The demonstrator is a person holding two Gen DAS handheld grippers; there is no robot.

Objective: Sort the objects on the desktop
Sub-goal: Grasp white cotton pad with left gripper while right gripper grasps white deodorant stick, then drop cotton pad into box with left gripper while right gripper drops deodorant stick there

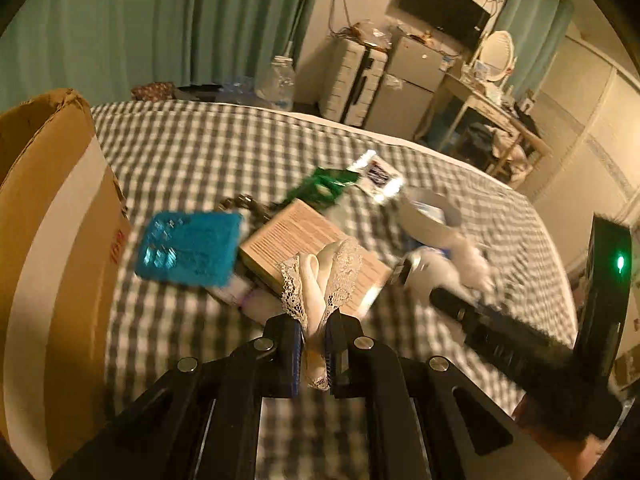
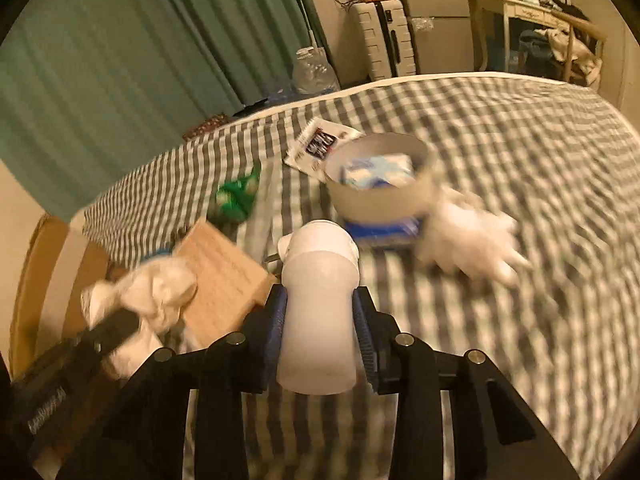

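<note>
L tool [image 1: 313,344] is pinching a lace cloth [image 1: 320,276], narrow gap, cloth hanging up and fwd over the tan box [image 1: 296,236]. R tool [image 2: 320,320] is gripping a white bottle [image 2: 318,308], long axis running fwd along the fingers, cap end away. Carton [image 1: 52,240] is standing at far left, nearer the L tool, so the cloth is prob. going there first. Teal pad [image 1: 190,250] is lying btw tan box and carton, in the path. Bowl [image 2: 380,188], green packet [image 2: 236,196], sachet [image 2: 320,146], white glove [image 2: 472,240] are lying ahead on the bed [image 2: 520,140]. Blur is hiding details.
</note>
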